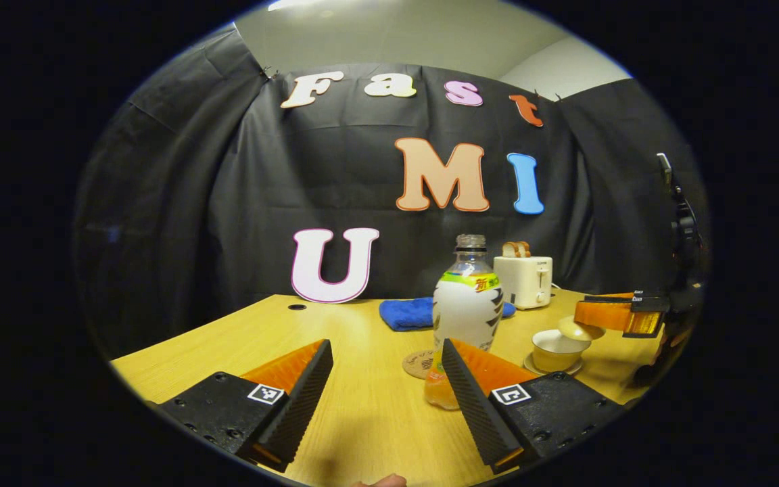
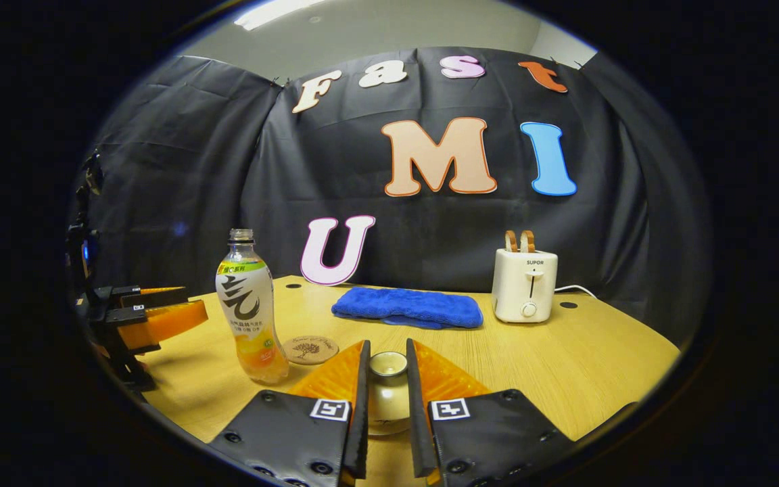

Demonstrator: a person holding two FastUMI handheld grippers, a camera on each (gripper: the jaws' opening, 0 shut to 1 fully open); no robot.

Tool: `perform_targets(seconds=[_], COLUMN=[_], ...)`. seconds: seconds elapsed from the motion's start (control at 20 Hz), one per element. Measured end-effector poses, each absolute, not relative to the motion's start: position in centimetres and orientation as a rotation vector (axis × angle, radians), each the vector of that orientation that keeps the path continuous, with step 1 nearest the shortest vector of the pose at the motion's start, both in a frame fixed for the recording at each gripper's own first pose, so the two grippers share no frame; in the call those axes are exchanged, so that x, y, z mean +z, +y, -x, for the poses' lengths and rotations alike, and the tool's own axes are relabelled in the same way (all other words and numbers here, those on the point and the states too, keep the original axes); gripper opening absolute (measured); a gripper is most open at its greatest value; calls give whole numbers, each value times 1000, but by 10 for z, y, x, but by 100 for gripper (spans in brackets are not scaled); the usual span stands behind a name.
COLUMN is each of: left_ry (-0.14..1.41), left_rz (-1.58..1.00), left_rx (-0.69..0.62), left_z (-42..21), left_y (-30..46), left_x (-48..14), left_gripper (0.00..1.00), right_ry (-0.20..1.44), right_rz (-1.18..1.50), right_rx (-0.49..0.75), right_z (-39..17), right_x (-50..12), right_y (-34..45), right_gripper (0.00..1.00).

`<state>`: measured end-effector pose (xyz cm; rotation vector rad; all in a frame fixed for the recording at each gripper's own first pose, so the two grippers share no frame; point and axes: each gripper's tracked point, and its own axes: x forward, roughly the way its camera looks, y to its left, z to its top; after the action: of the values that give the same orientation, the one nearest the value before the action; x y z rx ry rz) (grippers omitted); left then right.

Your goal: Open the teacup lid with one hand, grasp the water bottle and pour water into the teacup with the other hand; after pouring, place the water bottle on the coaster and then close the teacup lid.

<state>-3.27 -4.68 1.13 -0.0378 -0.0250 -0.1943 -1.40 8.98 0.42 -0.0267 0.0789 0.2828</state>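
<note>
Wooden table (image 2: 565,352), water bottle (image 2: 249,318) upright, uncapped

From the left gripper view we look low across the tabletop (image 1: 362,419) toward the black wall, close behind the water bottle (image 1: 465,308) at one o'clock. From the right gripper view we face the same wall, with the lid (image 2: 388,364) right under the lens and the bottle at ten o'clock. Both views share the bottle, coaster (image 1: 419,364), blue towel (image 2: 408,308) and toaster (image 2: 525,284).
</note>
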Motion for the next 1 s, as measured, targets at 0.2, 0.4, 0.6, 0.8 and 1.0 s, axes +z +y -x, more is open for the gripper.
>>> perform_targets(seconds=[0.2,0.4,0.6,0.8,1.0], left_ry=[-5,25,70,102,126], left_rz=[55,80,85,80,57], left_rx=[-294,-336,-353,-352,-358], left_z=[35,26,12,2,-2], left_y=[-79,-99,-111,-120,-127], left_x=[11,8,1,-7,-14], left_gripper=[96,95,95,95,93], right_ry=[68,62,47,55,57], right_rz=[16,11,-9,-38,-42], right_rx=[276,261,238,215,208], right_z=[17,18,19,18,15], right_x=[9,13,20,18,16], right_y=[82,68,50,34,26], right_gripper=[29,29,29,29,29])
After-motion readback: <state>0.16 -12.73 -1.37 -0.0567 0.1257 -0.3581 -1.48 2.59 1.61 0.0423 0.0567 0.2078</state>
